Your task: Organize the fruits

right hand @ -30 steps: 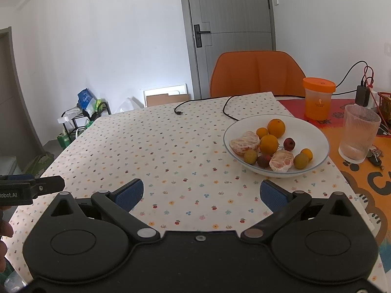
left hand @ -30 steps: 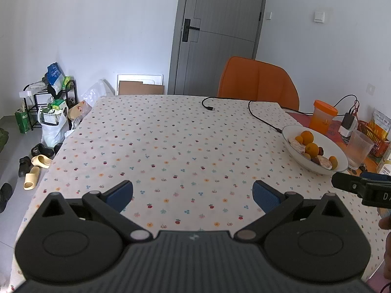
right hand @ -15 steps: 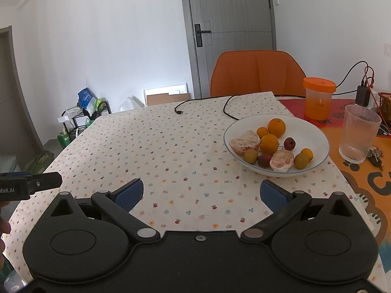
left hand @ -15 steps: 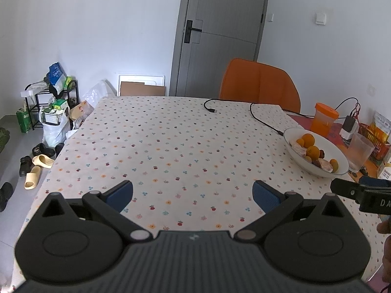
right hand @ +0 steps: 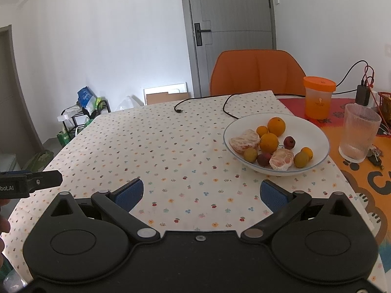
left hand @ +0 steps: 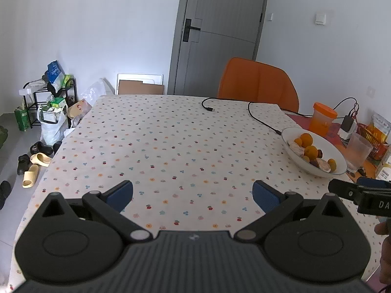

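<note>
Left claw (left hand: 193, 195) and right claw (right hand: 201, 191) both released, nothing between the pads, hovering over the dotted cloth (right hand: 171, 146) on the bench. Bowl (right hand: 315, 156) of fruits (right hand: 268, 142) sits ahead right — cable (right hand: 227, 103) just behind it. Farther: orange chair (right hand: 256, 73), grey door (right hand: 232, 24).

The left gripper (left hand: 193, 194) has a matte black body with a ribbed centre panel, two round black discs, silver pivot pins and blue-padded fingers (left hand: 120, 193). The right gripper (right hand: 200, 193) is alike but smooth-topped, with a small centre screw and blue pads (right hand: 273, 195). White lettering marks each one's side. Bare skin shows at the frame edges.
</note>
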Available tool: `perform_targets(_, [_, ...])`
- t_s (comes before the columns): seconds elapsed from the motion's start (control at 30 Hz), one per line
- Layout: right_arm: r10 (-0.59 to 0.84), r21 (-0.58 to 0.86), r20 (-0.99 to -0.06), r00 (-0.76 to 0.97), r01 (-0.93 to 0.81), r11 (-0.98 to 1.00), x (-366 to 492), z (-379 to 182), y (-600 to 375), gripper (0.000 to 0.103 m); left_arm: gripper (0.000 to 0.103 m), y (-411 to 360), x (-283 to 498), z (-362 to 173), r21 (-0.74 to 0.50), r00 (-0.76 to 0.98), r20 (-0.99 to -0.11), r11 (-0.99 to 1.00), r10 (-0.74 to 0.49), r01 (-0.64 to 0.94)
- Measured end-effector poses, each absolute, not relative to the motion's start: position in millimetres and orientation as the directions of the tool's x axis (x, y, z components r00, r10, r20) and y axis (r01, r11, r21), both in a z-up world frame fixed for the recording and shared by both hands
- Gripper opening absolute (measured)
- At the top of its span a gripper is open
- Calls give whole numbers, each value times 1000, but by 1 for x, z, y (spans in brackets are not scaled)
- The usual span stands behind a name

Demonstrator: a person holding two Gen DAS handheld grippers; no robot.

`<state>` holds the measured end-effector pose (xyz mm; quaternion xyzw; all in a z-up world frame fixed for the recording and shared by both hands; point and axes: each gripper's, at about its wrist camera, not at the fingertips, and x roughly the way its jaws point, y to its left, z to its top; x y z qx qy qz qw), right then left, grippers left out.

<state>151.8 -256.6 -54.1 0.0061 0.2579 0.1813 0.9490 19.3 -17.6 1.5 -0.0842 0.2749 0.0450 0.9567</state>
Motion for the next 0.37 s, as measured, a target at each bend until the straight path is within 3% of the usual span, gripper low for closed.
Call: perform_targets(0.37, [351,100,-487,800,-348,932,151,-57,-255,103,103,-20,19,1,-139,848,-529,981,39,-132])
